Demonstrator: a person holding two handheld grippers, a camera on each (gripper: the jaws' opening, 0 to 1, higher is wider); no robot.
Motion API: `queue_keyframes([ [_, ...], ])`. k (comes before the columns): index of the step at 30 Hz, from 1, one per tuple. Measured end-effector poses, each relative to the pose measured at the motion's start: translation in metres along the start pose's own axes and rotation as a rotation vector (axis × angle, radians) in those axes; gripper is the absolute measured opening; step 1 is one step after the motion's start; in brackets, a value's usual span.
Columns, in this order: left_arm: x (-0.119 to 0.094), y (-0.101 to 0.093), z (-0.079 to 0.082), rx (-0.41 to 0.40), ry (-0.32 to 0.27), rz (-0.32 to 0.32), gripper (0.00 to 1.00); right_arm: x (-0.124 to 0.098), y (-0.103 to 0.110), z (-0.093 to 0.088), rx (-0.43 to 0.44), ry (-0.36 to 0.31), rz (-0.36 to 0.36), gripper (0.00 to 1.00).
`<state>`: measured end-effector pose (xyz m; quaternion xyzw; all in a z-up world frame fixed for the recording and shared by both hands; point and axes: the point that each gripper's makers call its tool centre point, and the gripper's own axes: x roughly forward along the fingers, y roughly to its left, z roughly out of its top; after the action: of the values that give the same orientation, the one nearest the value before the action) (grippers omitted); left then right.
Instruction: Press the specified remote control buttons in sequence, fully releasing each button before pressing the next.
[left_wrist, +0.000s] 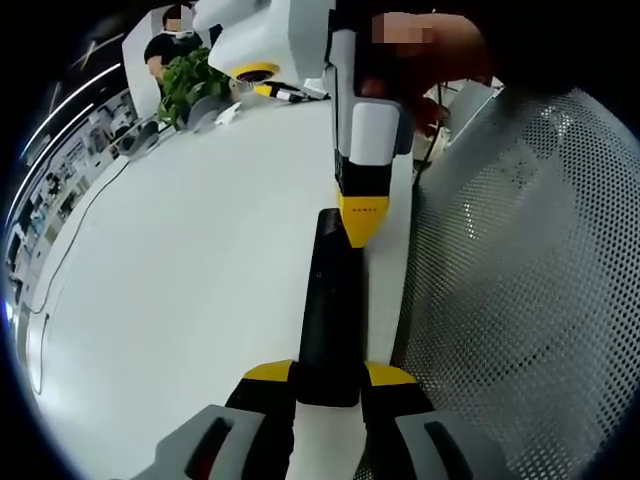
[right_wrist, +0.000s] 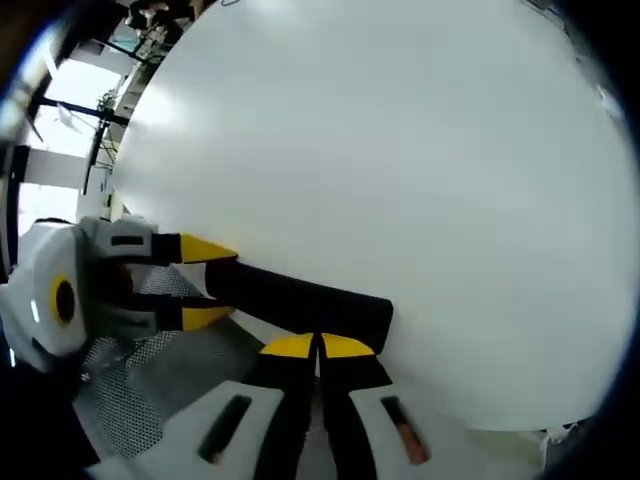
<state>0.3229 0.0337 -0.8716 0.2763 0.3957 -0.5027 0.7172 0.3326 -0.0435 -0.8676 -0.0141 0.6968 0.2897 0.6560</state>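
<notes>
An open-plan office or lab workspace: a long white table (left_wrist: 200, 260) carries a leafy green potted plant (left_wrist: 188, 82) and a thin dark cable (left_wrist: 75, 235), a grey perforated-mesh chair back (left_wrist: 530, 280) stands at its edge, a seated person in dark clothes (left_wrist: 170, 45) works beyond, and shelving lines the far side.

My white table (left_wrist: 200, 260) carried the black remote control (left_wrist: 330, 320) lengthwise along one edge. A potted plant (left_wrist: 190, 85) and a white-and-yellow device (left_wrist: 250, 45) stood at its far end, and a thin cable (left_wrist: 70, 250) trailed across the opposite side.
</notes>
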Motion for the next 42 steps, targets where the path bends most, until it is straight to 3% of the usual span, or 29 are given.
queue_keyframes([
  [6, 0.000, 0.000, 0.000, -0.001, -0.005, 0.001, 0.25, 0.001, 0.000, 0.000, -0.001, 0.004, -0.008, 0.00],
  [9, 0.000, 0.000, 0.000, 0.008, 0.002, -0.004, 0.25, 0.002, 0.002, -0.001, -0.074, 0.000, -0.045, 0.00],
  [29, 0.001, 0.000, 0.000, 0.023, 0.001, -0.011, 0.25, -0.001, 0.001, -0.001, 0.046, -0.013, 0.019, 0.00],
  [39, 0.001, 0.000, 0.000, 0.021, 0.000, -0.012, 0.25, -0.009, -0.001, 0.018, -0.024, -0.112, -0.034, 0.00],
  [42, 0.001, 0.000, 0.001, 0.019, -0.001, -0.012, 0.25, -0.008, -0.001, 0.019, -0.020, -0.112, -0.030, 0.00],
])
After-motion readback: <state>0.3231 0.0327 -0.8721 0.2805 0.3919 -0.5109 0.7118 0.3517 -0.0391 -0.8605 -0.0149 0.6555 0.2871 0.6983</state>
